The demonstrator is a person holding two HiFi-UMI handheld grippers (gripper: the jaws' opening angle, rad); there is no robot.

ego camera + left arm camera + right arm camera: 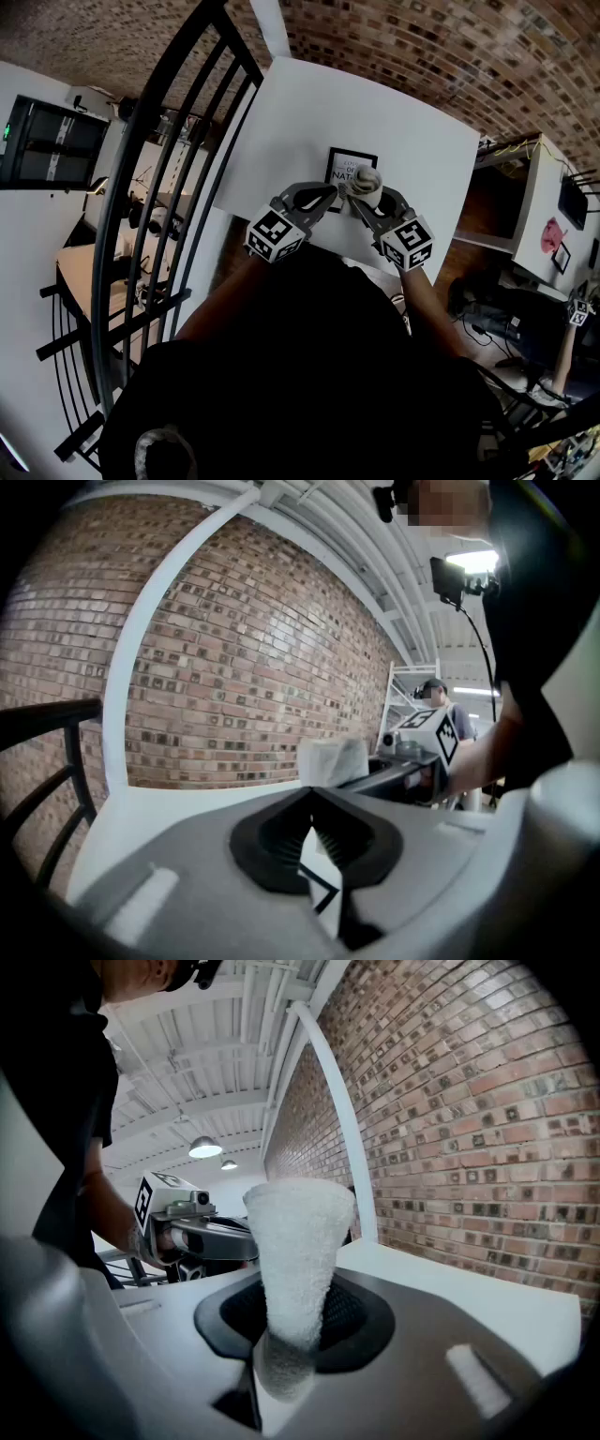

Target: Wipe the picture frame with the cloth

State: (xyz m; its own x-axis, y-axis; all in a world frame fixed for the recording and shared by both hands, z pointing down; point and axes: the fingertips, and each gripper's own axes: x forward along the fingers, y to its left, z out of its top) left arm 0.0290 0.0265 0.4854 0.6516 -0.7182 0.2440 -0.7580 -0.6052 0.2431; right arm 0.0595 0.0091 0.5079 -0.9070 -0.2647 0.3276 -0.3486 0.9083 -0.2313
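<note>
A black picture frame with a white mat and print lies on the white table near its front edge. My left gripper sits at the frame's near left corner, shut on a white, black-lined edge that looks like the frame. My right gripper is shut on a rolled white cloth, which stands up from the jaws over the frame's near right part. In the left gripper view the cloth and the right gripper are just ahead.
A black metal railing runs along the table's left side. A brick wall stands behind the table. A desk with cables and a monitor is at the right. A person stands far off.
</note>
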